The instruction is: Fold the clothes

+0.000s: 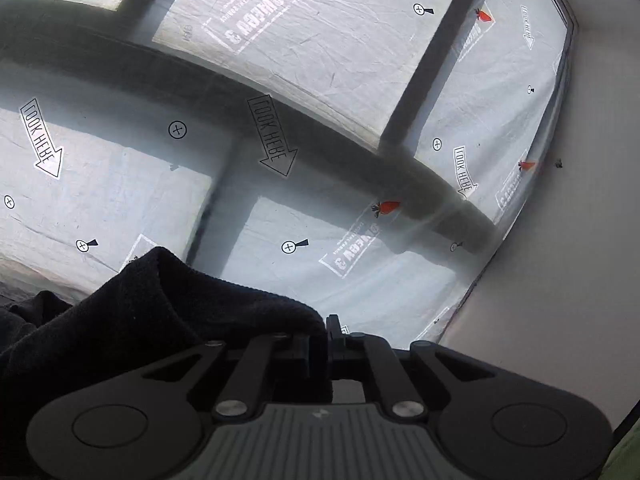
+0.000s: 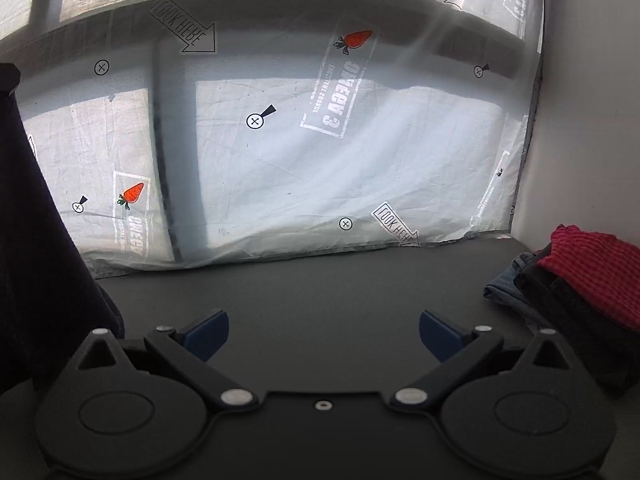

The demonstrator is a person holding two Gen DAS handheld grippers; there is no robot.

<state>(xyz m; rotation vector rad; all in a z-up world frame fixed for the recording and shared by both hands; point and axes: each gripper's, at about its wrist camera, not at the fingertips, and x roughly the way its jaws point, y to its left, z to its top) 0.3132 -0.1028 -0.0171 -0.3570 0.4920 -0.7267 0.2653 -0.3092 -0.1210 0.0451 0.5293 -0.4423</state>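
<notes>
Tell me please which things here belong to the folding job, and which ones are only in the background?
Part of the job:
- dark garment, pinched in the left gripper
- right gripper, open and empty
- pile of clothes, red one on top
- dark table

Only background:
- printed sheet with carrots and arrows
- white wall

The dark garment [image 1: 160,308] hides the left claw's [image 1: 325,336] fingertips and runs off-frame.

Dark garment [image 1: 168,300] hangs bunched; folded clothes [image 2: 576,280] stacked beside.
</notes>
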